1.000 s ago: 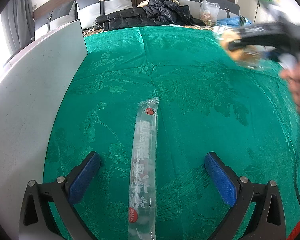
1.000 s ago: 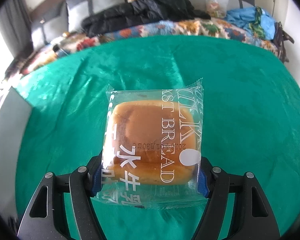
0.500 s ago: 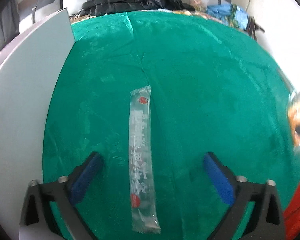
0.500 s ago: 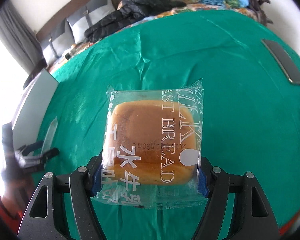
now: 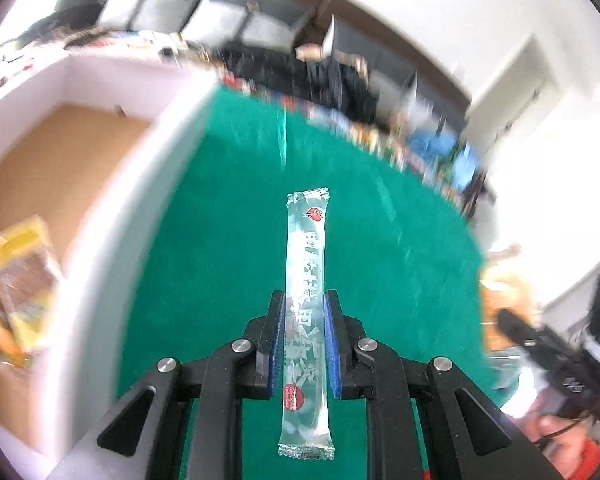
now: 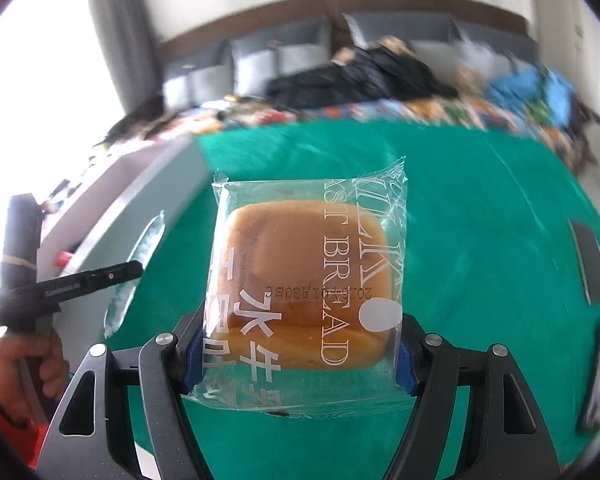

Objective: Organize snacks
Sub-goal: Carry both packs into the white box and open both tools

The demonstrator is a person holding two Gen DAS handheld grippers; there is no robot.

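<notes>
Green patterned cloth [image 5: 228, 240] covers the surface, white box [image 5: 112, 184] with a cardboard floor along its left edge, a few snack packs [image 5: 20, 280] already inside. Sofa with dark clothes sits behind, blurred.

Change vs 0.5 s ago: left gripper [image 5: 303, 344] was wide open around the long clear stick pack [image 5: 306, 300] lying on the cloth; now its jaws are narrow and clamped on the pack's lower half, and the pack is lifted off the cloth, pointing forward, near the box's right wall. So the pick is done; judged next step is carrying it over the wall and dropping it in.

Right gripper [image 6: 300, 356] unchanged: jaws pinch the bread pack [image 6: 308, 280] by its 2 sides, held in the air above the cloth's middle.

Writing: bread wrapper reads "BREAD", partial "MILK", white Chinese characters, a mirrored date code starting 202. Stick pack has white Chinese print and 2 red round logos, not readable.
</notes>
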